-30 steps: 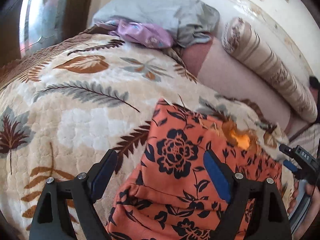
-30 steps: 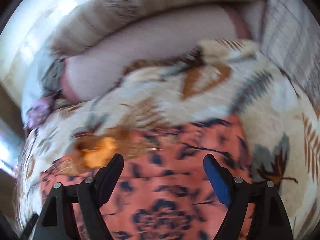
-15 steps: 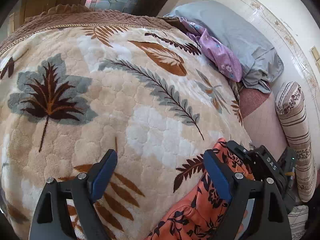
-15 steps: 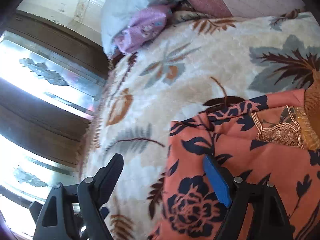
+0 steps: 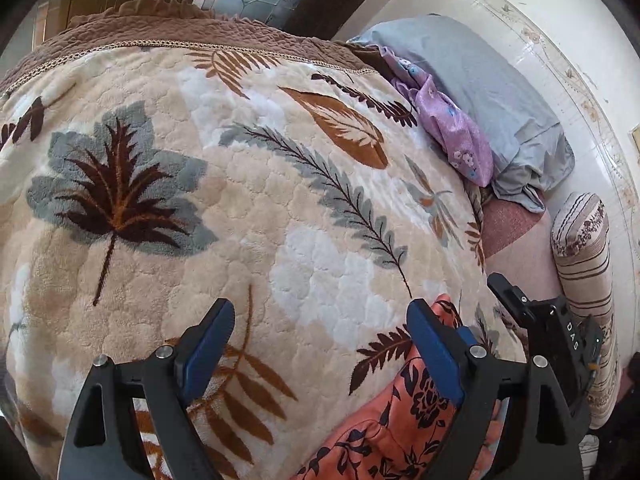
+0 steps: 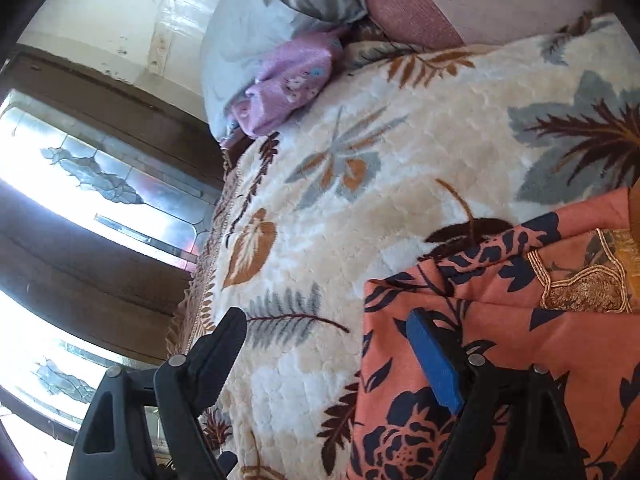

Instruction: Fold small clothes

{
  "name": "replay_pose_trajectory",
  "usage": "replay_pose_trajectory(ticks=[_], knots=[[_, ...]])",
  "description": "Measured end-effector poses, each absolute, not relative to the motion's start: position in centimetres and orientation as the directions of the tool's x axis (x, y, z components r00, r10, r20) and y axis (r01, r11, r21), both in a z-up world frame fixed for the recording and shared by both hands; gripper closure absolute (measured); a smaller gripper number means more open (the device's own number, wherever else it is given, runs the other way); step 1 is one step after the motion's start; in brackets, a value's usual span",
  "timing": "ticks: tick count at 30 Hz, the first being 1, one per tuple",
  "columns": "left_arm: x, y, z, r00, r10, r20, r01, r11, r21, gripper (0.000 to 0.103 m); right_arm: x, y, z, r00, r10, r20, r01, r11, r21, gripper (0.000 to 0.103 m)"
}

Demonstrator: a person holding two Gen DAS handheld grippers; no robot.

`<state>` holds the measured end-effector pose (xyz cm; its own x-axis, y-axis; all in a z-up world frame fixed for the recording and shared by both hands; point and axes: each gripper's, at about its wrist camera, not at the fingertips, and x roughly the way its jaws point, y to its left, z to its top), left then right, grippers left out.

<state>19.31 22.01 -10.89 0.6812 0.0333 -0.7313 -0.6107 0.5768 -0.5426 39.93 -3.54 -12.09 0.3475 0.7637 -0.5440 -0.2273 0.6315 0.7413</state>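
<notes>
Both tongs swung off orange floral garment since a second ago. Left tongs wide open, empty, over blanket. Right tongs wide open, empty, at garment's edge. Garment on bed; likely regrasp for next fold.

"DAS" in white letters, on the right gripper
</notes>
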Motion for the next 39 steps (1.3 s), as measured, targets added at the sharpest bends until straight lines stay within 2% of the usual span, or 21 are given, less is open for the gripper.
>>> replay_pose_trajectory(ticks=[1, 2, 3, 5, 10, 14, 16, 17, 18, 20, 21, 23, 25, 26, 27, 29, 32, 34, 37, 39], knots=[[19.4, 21.8, -10.8, 0.682, 0.038, -0.73, -0.607, 0.586, -0.537, 0.015, 40.1, -3.3, -12.8, 0.328, 0.756, -0.566, -0.228, 0.645, 0.729, 0.018], [19.6, 21.6, -10.8, 0.681, 0.04, -0.731, -0.6, 0.603, -0.526, 0.015, 40.6, -2.8, -14.3, 0.283, 0.726, -0.627, -0.203, 0.684, 0.7, 0.019], [19.8, 21.4, -10.8, 0.677, 0.04, -0.735, -0.592, 0.622, -0.512, 0.015, 40.5, -3.2, -14.9, 0.29, 0.735, -0.613, -0.197, 0.673, 0.713, 0.023], [20.1, 21.3, -11.0, 0.672, 0.04, -0.74, -0.589, 0.636, -0.5, 0.015, 39.9, -4.2, -13.8, 0.323, 0.751, -0.576, -0.166, 0.644, 0.746, 0.021], [20.5, 20.3, -10.8, 0.68, 0.054, -0.731, -0.574, 0.659, -0.486, 0.015, 35.5, -8.2, -10.5, 0.355, 0.746, -0.563, -0.226, 0.653, 0.723, 0.021], [20.9, 17.8, -10.1, 0.707, 0.066, -0.704, -0.509, 0.739, -0.441, 0.015, 30.9, -15.3, -11.8, 0.42, 0.663, -0.62, -0.154, 0.725, 0.671, 0.021], [21.8, 15.9, -10.3, 0.702, 0.054, -0.71, -0.458, 0.798, -0.391, 0.015, 29.2, -19.5, -14.3, 0.417, 0.597, -0.686, -0.053, 0.769, 0.637, 0.021], [22.6, 14.7, -10.8, 0.679, 0.038, -0.733, -0.419, 0.841, -0.344, 0.015, 28.6, -21.3, -15.3, 0.414, 0.597, -0.687, -0.015, 0.759, 0.651, 0.023], [23.4, 13.5, -11.6, 0.647, 0.019, -0.762, -0.378, 0.876, -0.299, 0.015, 27.8, -23.1, -15.4, 0.422, 0.634, -0.648, -0.012, 0.719, 0.695, 0.023], [24.7, 11.4, -13.7, 0.559, 0.01, -0.829, -0.321, 0.925, -0.205, 0.015, 26.7, -25.7, -14.1, 0.457, 0.595, -0.661, -0.002, 0.744, 0.668, 0.021], [24.8, 10.8, -14.2, 0.543, 0.031, -0.839, -0.314, 0.934, -0.169, 0.015, 26.2, -27.2, -13.4, 0.48, 0.595, -0.644, -0.013, 0.739, 0.673, 0.021], [24.1, 10.5, -13.3, 0.596, 0.078, -0.799, -0.326, 0.933, -0.152, 0.015, 25.8, -30.1, -12.8, 0.526, 0.584, -0.618, 0.002, 0.726, 0.687, 0.021], [23.4, 10.5, -12.3, 0.653, 0.109, -0.749, -0.332, 0.931, -0.154, 0.015, 25.6, -33.9, -13.5, 0.566, 0.533, -0.629, 0.068, 0.73, 0.68, 0.021], [23.5, 10.3, -12.4, 0.654, 0.133, -0.744, -0.338, 0.932, -0.131, 0.015, 25.6, -35.5, -14.6, 0.56, 0.492, -0.667, 0.133, 0.741, 0.658, 0.019], [24.0, 10.1, -13.1, 0.623, 0.139, -0.77, -0.332, 0.938, -0.1, 0.015, 25.8, -37.2, -16.2, 0.54, 0.481, -0.691, 0.194, 0.727, 0.658, 0.024], [24.9, 10.1, -14.5, 0.55, 0.124, -0.826, -0.319, 0.945, -0.07, 0.015, 25.5, -39.0, -16.4, 0.57, 0.531, -0.627, 0.185, 0.66, 0.728, 0.025], [23.4, 10.7, -12.1, 0.659, 0.158, -0.735, -0.357, 0.926, -0.12, 0.015, 26.1, -39.3, -13.8, 0.6, 0.502, -0.623, 0.111, 0.72, 0.686, 0.023], [23.0, 10.1, -11.4, 0.693, 0.187, -0.697, -0.347, 0.933, -0.095, 0.015, 27.5, -40.2, -13.2, 0.609, 0.518, -0.601, 0.086, 0.71, 0.699, 0.023], [24.9, 8.9, -14.6, 0.569, 0.111, -0.815, -0.263, 0.963, -0.053, 0.014, 30.4, -42.3, -14.0, 0.638, 0.454, -0.622, 0.129, 0.734, 0.667, 0.023], [24.4, 8.7, -14.0, 0.604, 0.125, -0.787, -0.27, 0.961, -0.054, 0.014, 32.2, -42.9, -15.8, 0.615, 0.44, -0.655, 0.22, 0.702, 0.678, 0.023]])
